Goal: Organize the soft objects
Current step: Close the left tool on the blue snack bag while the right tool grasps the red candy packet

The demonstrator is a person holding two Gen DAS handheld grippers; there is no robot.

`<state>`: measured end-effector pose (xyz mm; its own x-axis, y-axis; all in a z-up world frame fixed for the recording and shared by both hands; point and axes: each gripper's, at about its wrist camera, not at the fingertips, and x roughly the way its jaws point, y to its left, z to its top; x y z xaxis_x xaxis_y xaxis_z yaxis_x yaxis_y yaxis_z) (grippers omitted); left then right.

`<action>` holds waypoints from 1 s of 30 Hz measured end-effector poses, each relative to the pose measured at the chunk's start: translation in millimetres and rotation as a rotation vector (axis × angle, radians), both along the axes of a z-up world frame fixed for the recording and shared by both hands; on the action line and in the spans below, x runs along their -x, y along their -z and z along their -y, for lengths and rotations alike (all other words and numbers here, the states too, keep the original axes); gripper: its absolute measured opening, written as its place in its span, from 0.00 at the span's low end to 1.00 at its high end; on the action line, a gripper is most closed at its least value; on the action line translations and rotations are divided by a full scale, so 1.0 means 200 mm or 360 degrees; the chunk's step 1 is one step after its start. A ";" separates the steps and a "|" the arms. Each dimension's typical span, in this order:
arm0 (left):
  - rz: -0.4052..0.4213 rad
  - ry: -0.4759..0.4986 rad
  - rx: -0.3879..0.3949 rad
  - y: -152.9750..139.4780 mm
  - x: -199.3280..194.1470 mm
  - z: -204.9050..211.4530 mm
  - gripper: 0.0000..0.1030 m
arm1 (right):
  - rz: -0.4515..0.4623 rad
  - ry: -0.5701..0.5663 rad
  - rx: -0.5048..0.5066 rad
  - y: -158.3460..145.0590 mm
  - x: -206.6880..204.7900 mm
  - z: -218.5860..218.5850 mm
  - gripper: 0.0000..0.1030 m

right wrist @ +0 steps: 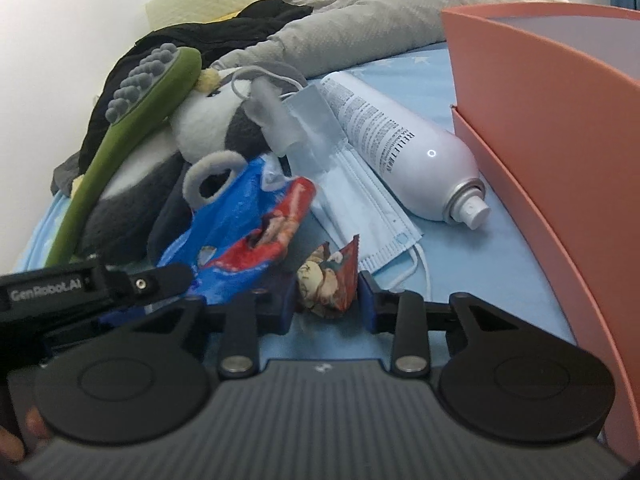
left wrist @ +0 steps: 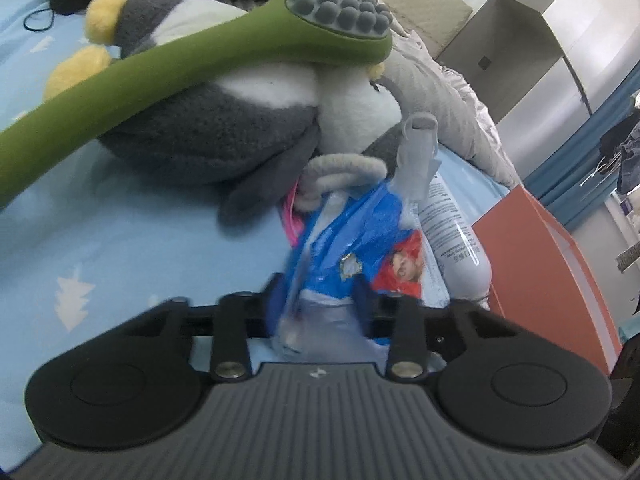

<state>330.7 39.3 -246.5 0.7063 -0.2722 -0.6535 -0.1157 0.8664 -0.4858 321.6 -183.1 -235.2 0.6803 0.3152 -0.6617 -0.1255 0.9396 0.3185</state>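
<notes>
A blue and red plastic bag (left wrist: 352,236) lies on the light blue bed sheet (left wrist: 100,240). My left gripper (left wrist: 320,304) has its two fingers against the bag's near end and looks shut on it; it also shows at the left of the right wrist view (right wrist: 176,276). My right gripper (right wrist: 328,300) stands around a small crumpled red wrapper (right wrist: 330,276), with gaps at both sides. A grey and white plush penguin (left wrist: 224,128) lies behind the bag, with a green massage stick (left wrist: 200,52) across it.
A white spray can (right wrist: 404,140) and blue face masks (right wrist: 360,196) lie right of the bag. An orange box (right wrist: 560,128) stands at the right. Grey bedding (right wrist: 360,16) and black cloth (right wrist: 240,28) lie at the back.
</notes>
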 end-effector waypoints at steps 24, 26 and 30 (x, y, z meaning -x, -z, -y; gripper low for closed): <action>-0.0095 -0.0133 -0.0190 -0.20 0.74 0.00 0.17 | -0.0215 -0.0083 -0.0152 -0.12 0.58 0.10 0.34; -0.0108 -0.0137 -0.0184 -0.21 0.78 0.00 0.17 | -0.0227 -0.0083 -0.0139 -0.11 0.63 0.10 0.34; -0.0121 -0.0081 -0.0170 -0.21 0.82 0.01 0.18 | -0.0265 -0.0107 -0.0131 -0.09 0.67 0.12 0.35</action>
<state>166.3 38.0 -204.8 0.6646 -0.1633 -0.7291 -0.1936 0.9049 -0.3791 187.6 -207.5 -217.9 0.5393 0.4138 -0.7334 -0.1260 0.9008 0.4155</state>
